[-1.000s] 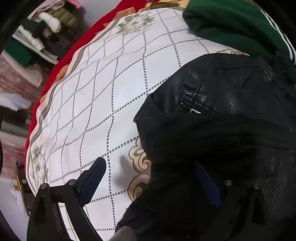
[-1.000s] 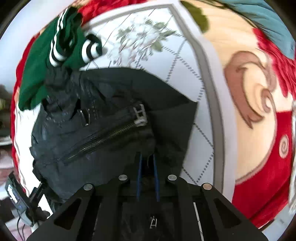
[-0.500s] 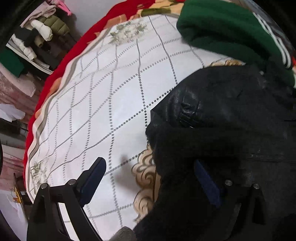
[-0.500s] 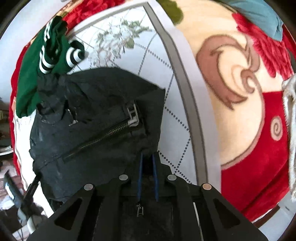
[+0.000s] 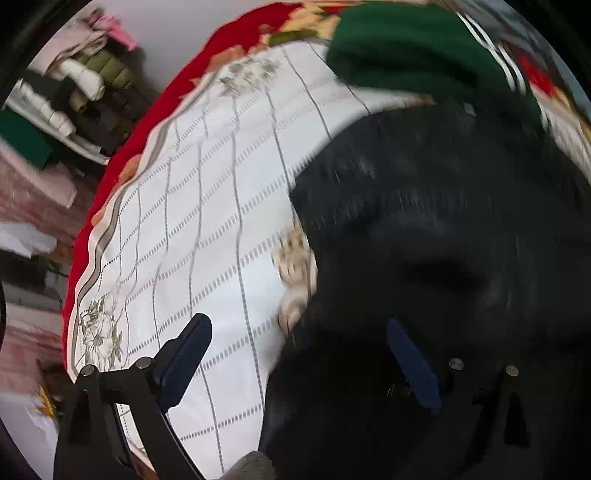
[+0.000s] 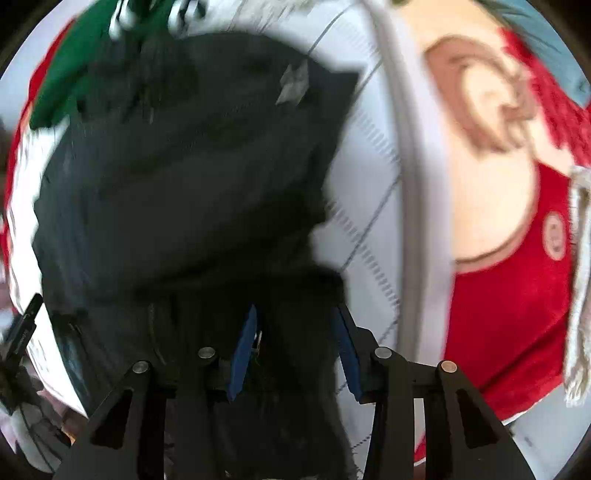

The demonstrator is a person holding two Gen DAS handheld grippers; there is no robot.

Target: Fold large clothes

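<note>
Seemingly, green garment [image 5: 413, 55] touches black jacket [image 5: 461, 221].

bed: red floral blanket [image 6: 517, 295] | wall: pale [image 5: 192, 33] | shelf [image 5: 66, 110]: stacked clothes

Two garments lie on one bed: one black leather jacket with a metal zipper [image 6: 192, 177] and one dark green knitted garment with white stripes [image 5: 413, 51]. One quilted white blanket with red floral border [image 5: 207, 221] covers the bed.
</note>
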